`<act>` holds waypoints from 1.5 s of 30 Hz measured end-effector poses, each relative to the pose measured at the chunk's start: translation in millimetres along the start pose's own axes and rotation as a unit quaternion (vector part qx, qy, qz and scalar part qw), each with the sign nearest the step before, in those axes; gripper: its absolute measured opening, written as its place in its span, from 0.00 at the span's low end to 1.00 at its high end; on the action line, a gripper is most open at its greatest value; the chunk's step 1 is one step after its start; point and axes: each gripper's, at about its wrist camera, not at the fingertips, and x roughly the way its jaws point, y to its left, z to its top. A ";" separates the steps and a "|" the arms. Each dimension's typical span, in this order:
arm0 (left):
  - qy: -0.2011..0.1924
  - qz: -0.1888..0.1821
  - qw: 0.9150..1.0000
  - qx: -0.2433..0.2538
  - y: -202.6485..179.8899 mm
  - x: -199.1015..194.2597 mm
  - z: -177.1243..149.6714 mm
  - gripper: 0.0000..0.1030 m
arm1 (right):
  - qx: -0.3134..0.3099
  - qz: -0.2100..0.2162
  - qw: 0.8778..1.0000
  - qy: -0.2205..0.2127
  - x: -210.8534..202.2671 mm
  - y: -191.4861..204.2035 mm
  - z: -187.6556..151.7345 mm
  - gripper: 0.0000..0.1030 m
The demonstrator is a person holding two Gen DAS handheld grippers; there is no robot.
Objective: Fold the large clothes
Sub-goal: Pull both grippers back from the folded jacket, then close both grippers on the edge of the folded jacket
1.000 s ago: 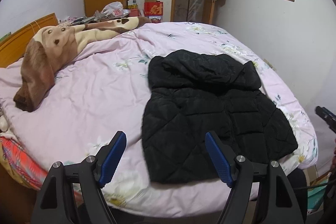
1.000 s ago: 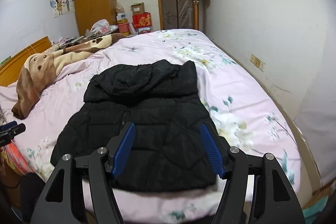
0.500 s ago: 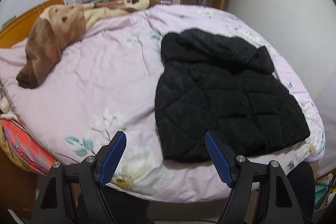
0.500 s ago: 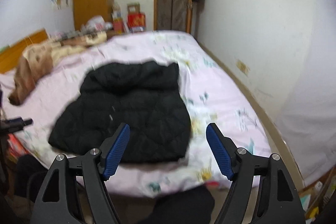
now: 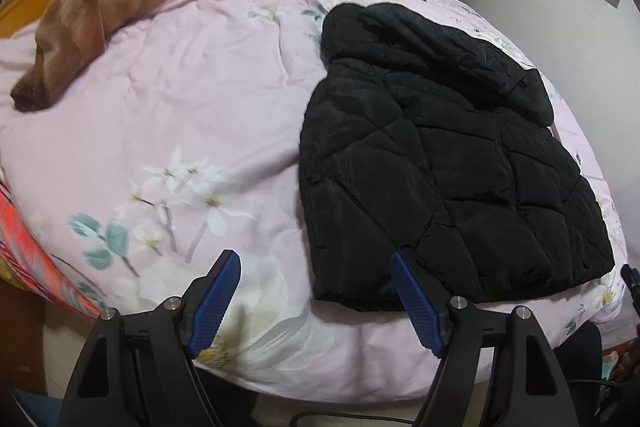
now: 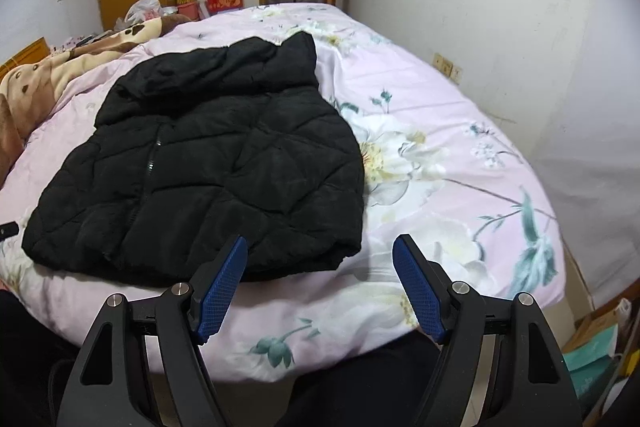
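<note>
Both grippers' fingers (image 5: 416, 301) spread wide, empty, just short of the black jacket's (image 5: 440, 163) hem.

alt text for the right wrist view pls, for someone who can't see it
A black quilted hooded jacket lies flat on a pink floral bedspread, hem toward the camera. The right hand-held gripper hangs open above the bed's near edge by the hem's right corner, holding nothing. A brown blanket lies at far left.

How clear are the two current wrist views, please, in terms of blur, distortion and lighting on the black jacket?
Left wrist view: strong fisheye bowing with dark corners; flower print on the pink bedspread is slightly smeared; black jacket fairly sharp, quilting visible. Right wrist view: same bowing; the jacket reads darker, stitching fainter; even indoor light, soft shadow under its hem.
</note>
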 end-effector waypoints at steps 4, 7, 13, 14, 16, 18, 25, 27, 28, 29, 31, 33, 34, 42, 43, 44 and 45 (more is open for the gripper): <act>0.016 -0.008 1.000 -0.010 1.3 16.9 -6.1 0.75 | 0.011 -0.008 1.000 0.019 22.9 -5.0 -0.5 0.73; 0.022 -0.004 1.000 -0.011 0.5 25.2 -7.8 0.75 | 0.015 -0.005 0.999 0.034 36.1 -8.9 -0.3 0.73; 0.036 0.000 0.999 -0.015 -4.2 41.0 -5.3 0.75 | 0.031 0.010 0.998 0.057 56.0 -13.3 0.1 0.73; 0.035 0.012 0.999 -0.007 -7.0 43.1 -5.6 0.75 | 0.035 0.013 0.998 0.060 58.4 -13.4 0.3 0.73; 0.037 0.016 0.999 0.000 -10.0 45.9 -6.5 0.75 | 0.032 0.011 0.998 0.060 61.2 -12.1 0.7 0.73; 0.041 0.011 0.999 -0.011 -8.4 47.7 -6.7 0.75 | 0.027 0.012 0.998 0.062 64.3 -9.3 1.1 0.73; 0.052 0.005 0.998 -0.031 -3.1 53.2 -7.2 0.76 | 0.023 0.021 0.997 0.067 68.8 -4.0 -0.9 0.57; 0.053 -0.002 0.998 -0.035 -2.4 53.7 -7.1 0.71 | 0.021 0.021 0.997 0.065 68.5 -4.5 -0.9 0.55; 0.054 -0.007 0.998 -0.036 -2.8 53.8 -7.5 0.64 | 0.020 0.020 0.998 0.064 68.3 -4.5 -1.2 0.52; 0.054 -0.011 0.998 -0.032 -4.8 53.5 -7.7 0.55 | 0.020 0.019 0.998 0.064 68.4 -4.6 -1.1 0.50; 0.051 -0.017 0.998 -0.018 -12.5 51.4 -8.8 0.44 | 0.018 0.017 0.998 0.065 68.8 -3.8 -1.3 0.45; 0.046 -0.009 0.999 -0.008 -17.2 49.9 -9.2 0.42 | 0.014 0.014 0.998 0.064 67.8 -2.2 -1.2 0.38; 0.045 -0.011 0.999 -0.011 -17.1 49.5 -9.3 0.42 | 0.013 0.012 0.998 0.063 67.5 -1.4 -1.4 0.37; 0.038 -0.016 0.999 -0.017 -15.5 39.6 -7.2 0.21 | 0.009 0.021 0.998 0.050 60.3 -0.1 0.1 0.16; 0.035 -0.015 0.999 -0.013 -18.0 35.9 -6.1 0.20 | 0.009 0.023 0.998 0.049 58.7 0.7 1.3 0.15; 0.030 -0.016 0.999 -0.012 -19.7 32.0 -4.8 0.19 | 0.008 0.023 0.999 0.046 56.2 1.4 2.9 0.14; 0.025 -0.018 0.999 -0.011 -21.1 26.8 -3.5 0.18 | 0.006 0.025 0.999 0.043 53.1 1.9 4.4 0.14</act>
